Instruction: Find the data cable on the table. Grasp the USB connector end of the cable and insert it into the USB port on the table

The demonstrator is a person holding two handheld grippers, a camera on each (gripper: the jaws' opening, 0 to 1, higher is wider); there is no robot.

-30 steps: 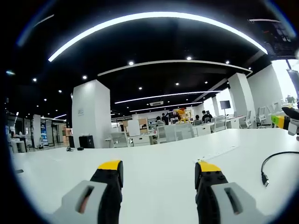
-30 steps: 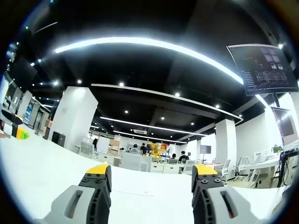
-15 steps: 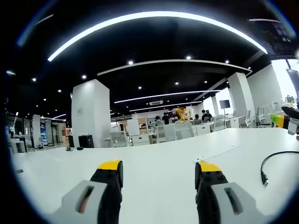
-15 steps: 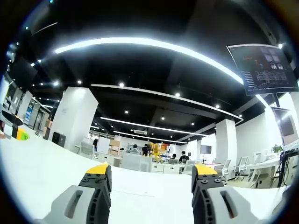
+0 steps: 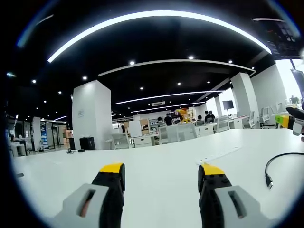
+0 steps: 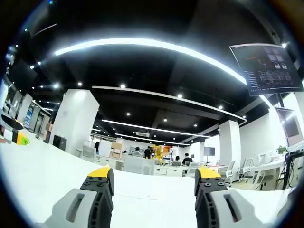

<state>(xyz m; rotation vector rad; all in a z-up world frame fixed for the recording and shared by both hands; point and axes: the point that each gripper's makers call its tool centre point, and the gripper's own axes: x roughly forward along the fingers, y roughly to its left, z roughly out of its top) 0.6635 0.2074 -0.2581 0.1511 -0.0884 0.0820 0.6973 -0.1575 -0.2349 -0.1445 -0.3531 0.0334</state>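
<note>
In the left gripper view a black data cable point(image 5: 280, 164) curves over the white table point(image 5: 156, 166) at the right edge, its USB connector end point(image 5: 269, 181) lying flat and pointing toward me. My left gripper point(image 5: 161, 172) stands open low over the table, well left of the cable, nothing between its yellow-tipped jaws. The other gripper point(image 5: 290, 119) shows at the far right edge. In the right gripper view my right gripper point(image 6: 153, 175) is open and empty above the table point(image 6: 52, 166), and the left gripper point(image 6: 14, 137) appears at the far left. The USB port cannot be made out.
A white strip point(image 5: 223, 154) lies on the table beyond the left gripper. Small dark items point(image 5: 73, 151) sit at the table's far left edge. Behind are a white pillar point(image 5: 91, 116), desks, chairs and several people. A monitor point(image 6: 266, 69) hangs at upper right in the right gripper view.
Both views have shifted only slightly. The cable lies where it was and both grippers stay open.
</note>
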